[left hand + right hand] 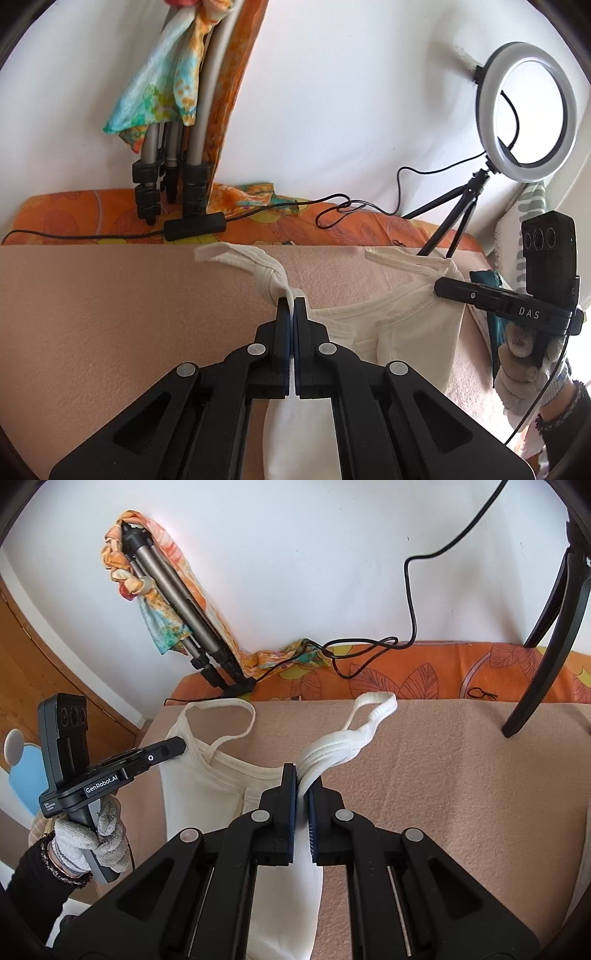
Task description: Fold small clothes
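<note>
A white ribbed tank top (410, 325) hangs lifted at its shoulders over a pinkish-beige blanket (110, 314). My left gripper (293, 301) is shut on one shoulder strap (258, 260), whose loop sticks out past the fingertips. In the right wrist view my right gripper (303, 773) is shut on the other strap (369, 716), bunched between the pads, with the tank top (207, 790) stretching left to the left gripper (179, 746). The right gripper (441, 286) also shows at the garment's far shoulder. Gloved hands hold both tools.
A ring light (532, 110) on a black tripod (461, 214) stands at the blanket's far right edge; one leg (535, 672) rests on the blanket. A folded tripod draped with a scarf (173, 147) leans on the white wall. A black cable (332, 214) crosses the orange floral sheet (74, 214).
</note>
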